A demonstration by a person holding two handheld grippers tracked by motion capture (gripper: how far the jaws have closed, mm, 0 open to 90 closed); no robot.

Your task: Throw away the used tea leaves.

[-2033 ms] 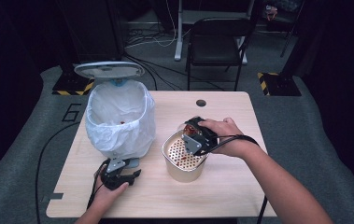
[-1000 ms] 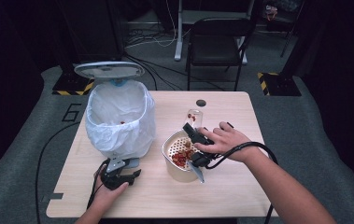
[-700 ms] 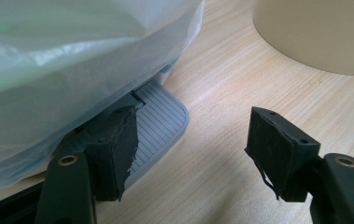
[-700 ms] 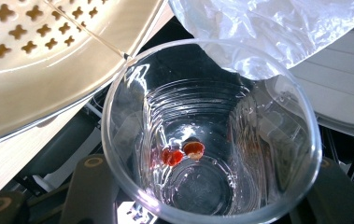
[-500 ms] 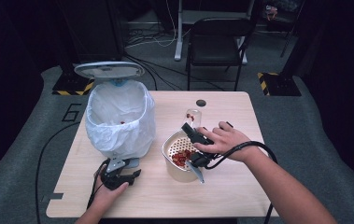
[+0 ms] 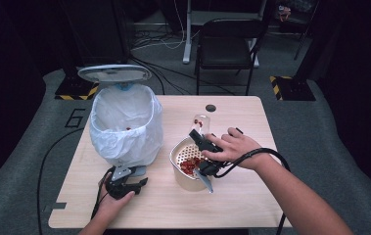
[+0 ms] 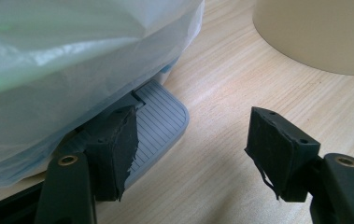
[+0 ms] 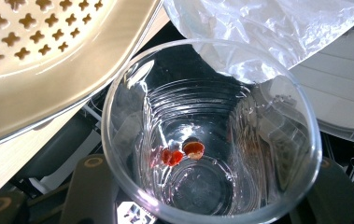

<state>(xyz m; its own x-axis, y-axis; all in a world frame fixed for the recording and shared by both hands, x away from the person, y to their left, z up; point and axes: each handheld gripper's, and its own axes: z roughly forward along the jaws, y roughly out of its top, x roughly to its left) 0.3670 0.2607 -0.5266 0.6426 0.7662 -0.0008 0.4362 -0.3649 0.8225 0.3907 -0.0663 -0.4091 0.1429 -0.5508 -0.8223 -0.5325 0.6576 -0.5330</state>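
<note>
Right gripper [image 6: 203, 152] is clamped around a clear plastic cup [image 8: 210, 135], tipped on its side above the beige perforated colander [image 6: 183, 155] that sits in the middle of the wooden table [image 6: 251, 196]. Looking down the cup from the right gripper view, a few small red pieces [image 8: 182, 153] cling near its bottom, and the colander's cross-shaped holes show at the upper left. From the high view, a small heap of red bits [image 6: 189, 165] lies inside the colander, just under the gripper.

Over on the near left, the left gripper [image 6: 122, 185] rests low on the table at the foot of the pedal bin [image 6: 124, 122], its jaws standing apart with nothing between them. One jaw sits right by the bin's grey ribbed pedal [image 7: 158, 122]. The bin is lined with a white plastic bag [image 7: 72, 51], its lid [image 6: 114, 73] raised, and it stands just beside the colander.
</note>
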